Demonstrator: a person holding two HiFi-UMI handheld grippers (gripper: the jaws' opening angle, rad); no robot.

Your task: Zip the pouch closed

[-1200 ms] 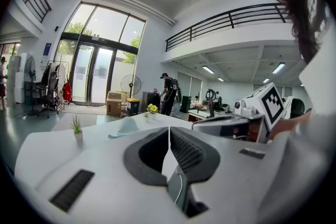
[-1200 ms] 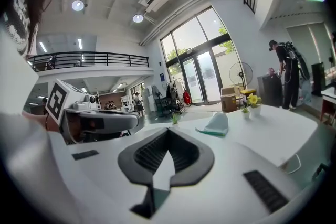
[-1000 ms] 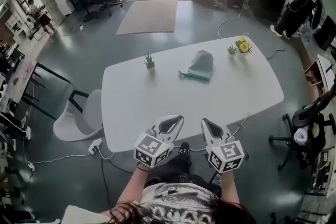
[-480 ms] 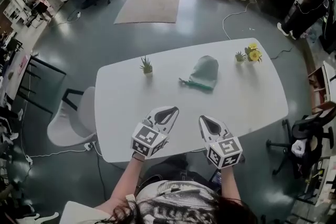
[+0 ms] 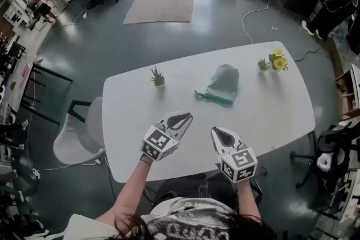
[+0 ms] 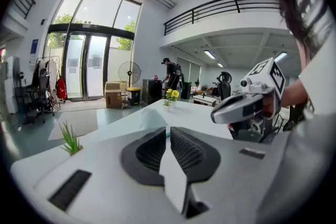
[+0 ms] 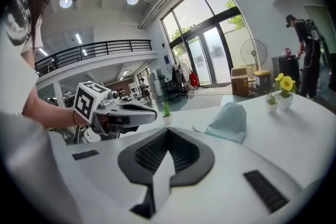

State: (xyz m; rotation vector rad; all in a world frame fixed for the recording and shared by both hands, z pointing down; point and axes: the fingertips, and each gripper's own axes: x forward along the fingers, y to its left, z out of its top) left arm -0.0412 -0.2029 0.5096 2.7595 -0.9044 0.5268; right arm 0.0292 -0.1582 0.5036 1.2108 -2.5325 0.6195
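A pale green fabric pouch is laid at the white oval counter's middle. Over that counter's near edge, the left hand-held gripper and right hand-held gripper, each labelled with square black-and-white markers, are held empty, jaws together.

The left gripper is pointing forward and slightly downward, its jaws pressing together with nothing between the fingers. The right gripper is hovering near it, its fingertips angling toward the left one's but staying apart from them, and its jaws are likewise meeting on nothing. The left forearm and right forearm are reaching forward.
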